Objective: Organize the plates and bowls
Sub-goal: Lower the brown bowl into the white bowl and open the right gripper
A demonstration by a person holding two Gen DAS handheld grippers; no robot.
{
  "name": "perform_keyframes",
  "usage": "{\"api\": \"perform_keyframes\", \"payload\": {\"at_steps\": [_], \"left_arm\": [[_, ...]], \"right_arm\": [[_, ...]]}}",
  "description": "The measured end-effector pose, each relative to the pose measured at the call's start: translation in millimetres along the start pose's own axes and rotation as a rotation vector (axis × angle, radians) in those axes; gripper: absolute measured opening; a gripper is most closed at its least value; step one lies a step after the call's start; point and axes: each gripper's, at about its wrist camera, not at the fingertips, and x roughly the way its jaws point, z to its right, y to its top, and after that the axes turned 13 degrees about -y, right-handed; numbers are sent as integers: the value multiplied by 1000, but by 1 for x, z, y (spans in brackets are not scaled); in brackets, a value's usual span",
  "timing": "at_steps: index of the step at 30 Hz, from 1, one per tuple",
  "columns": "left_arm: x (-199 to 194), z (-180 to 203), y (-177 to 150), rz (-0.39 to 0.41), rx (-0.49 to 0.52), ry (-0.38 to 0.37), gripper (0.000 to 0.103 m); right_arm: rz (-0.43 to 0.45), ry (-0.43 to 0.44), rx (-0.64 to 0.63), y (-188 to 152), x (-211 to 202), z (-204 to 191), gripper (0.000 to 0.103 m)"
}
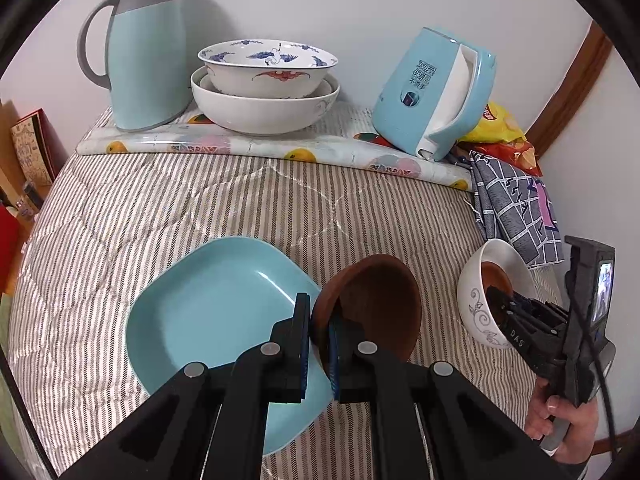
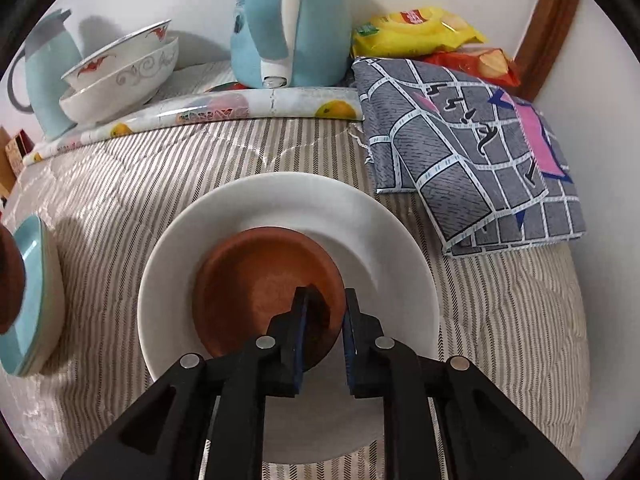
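My left gripper [image 1: 318, 340] is shut on the rim of a dark wooden bowl [image 1: 376, 300] and holds it tilted above the striped cloth, just right of a light blue square plate [image 1: 216, 312]. My right gripper [image 2: 324, 336] is closed on the near rim of a small brown wooden bowl [image 2: 264, 284] that sits inside a white bowl [image 2: 360, 216]. In the left wrist view the white bowl [image 1: 476, 300] has a grey scroll pattern and is tilted with the right gripper [image 1: 504, 304] in it. The blue plate [image 2: 28, 300] and the dark bowl [image 2: 10, 276] show at the left edge of the right wrist view.
At the back, a stack of two white bowls [image 1: 264, 80], a blue thermos jug [image 1: 148, 48] and a blue kettle [image 1: 432, 92] stand on a fruit-print mat [image 1: 280, 148]. A grey patterned cloth [image 2: 472, 152] and snack bags [image 2: 420, 32] lie at the right by the wall.
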Motion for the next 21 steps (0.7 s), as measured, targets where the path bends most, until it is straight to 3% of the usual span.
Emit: {"api": "perform_keyframes", "payload": {"at_steps": [3,8,21], "left_arm": [[-2,1,0,2,0,0,8],[-5,4,-3,1,0,6,8],[-25,30,-14,34,26,-6,8]], "right_arm": [[3,6,-1,0,0,2,18],[45,6,-4,0,-10,4,32],[125,41,60,-10,-60,28,34]]}}
